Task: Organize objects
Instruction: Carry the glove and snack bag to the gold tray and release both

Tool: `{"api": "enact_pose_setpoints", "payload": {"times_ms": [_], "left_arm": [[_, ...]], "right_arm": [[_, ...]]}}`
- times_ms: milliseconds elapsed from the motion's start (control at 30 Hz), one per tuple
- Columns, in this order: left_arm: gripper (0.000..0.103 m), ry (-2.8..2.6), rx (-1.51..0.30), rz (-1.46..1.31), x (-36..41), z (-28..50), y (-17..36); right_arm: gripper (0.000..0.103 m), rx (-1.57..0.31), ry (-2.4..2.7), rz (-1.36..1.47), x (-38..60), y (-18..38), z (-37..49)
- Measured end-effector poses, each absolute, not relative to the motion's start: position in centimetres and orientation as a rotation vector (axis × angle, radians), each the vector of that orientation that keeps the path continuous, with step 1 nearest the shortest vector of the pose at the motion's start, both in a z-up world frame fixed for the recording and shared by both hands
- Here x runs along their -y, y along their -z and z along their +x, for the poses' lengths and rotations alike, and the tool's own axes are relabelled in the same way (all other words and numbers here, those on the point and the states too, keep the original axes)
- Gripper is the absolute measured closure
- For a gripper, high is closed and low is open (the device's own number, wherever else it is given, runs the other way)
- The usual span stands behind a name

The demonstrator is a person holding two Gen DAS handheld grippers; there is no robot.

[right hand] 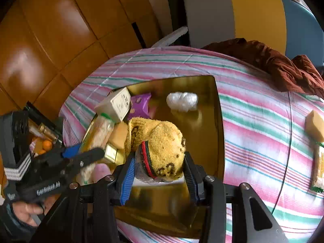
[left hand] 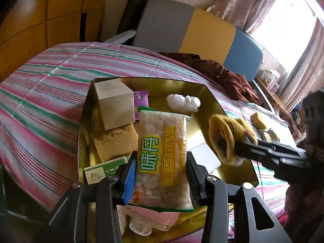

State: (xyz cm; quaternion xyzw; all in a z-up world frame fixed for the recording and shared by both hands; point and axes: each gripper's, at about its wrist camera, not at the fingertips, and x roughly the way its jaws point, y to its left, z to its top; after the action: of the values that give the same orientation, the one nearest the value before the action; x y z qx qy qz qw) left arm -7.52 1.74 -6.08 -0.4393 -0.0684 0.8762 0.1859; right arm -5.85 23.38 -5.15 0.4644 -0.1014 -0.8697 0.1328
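Two grips at once: both tools carry an item over the gold tray (left hand: 204, 93) on the striped bedspread (left hand: 50, 93).
Left gripper (left hand: 161, 179): clamped across the cracker packet (left hand: 162, 158), which hangs above the tray's near end.
Right gripper (right hand: 159, 174): clamped on the yellow sock (right hand: 160, 147), held above the tray's bare middle.
Already in tray: white box (left hand: 114, 103), purple sachet (left hand: 140, 101), white wad (left hand: 183, 102), sponge (left hand: 115, 141).
Still outside: another sponge (right hand: 314, 125) on the spread.
Step in hand: placing, by my judgement.
Next move: lower each item onto free tray floor, clear of the other tool, then part the jaws.
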Motion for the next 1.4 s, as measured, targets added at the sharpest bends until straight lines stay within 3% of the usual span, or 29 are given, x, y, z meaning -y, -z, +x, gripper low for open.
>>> {"api": "enact_pose_setpoints", "payload": {"times_ms": [333,467,500,600,633,1133,1400], "left_arm": [[0.058,-2.464,0.156,-1.202,-3.3,-9.0,5.4],[0.057,-2.474,0.155,-1.182,-4.1,-10.5,4.9],[0.054,-2.478,0.149,-1.168,-4.3,-10.9,4.7],[0.031,-2.491,0.176,-1.133,-4.3,-11.9,4.0],[0.029,-2.497,0.19,-1.126,-4.2,-12.1,3.9],[0.025,-2.603,0.107,-1.115,-2.5,-9.1,3.4],[0.022,-2.65,0.018,-1.021,-3.2,-6.8,2.0]], "right_arm": [[0.058,0.213,2.376,1.427,-21.4,7.0,-3.5],[0.051,0.179,2.33,1.441,-19.7,7.9,-3.4],[0.05,0.178,2.315,1.438,-19.3,8.3,-3.3],[0.047,0.174,2.247,1.428,-18.2,8.8,-3.0],[0.043,0.169,2.237,1.423,-18.0,8.8,-2.8],[0.039,0.262,2.358,1.33,-20.3,6.5,-2.1],[0.039,0.055,2.633,1.326,-20.4,5.5,-1.8]]}}
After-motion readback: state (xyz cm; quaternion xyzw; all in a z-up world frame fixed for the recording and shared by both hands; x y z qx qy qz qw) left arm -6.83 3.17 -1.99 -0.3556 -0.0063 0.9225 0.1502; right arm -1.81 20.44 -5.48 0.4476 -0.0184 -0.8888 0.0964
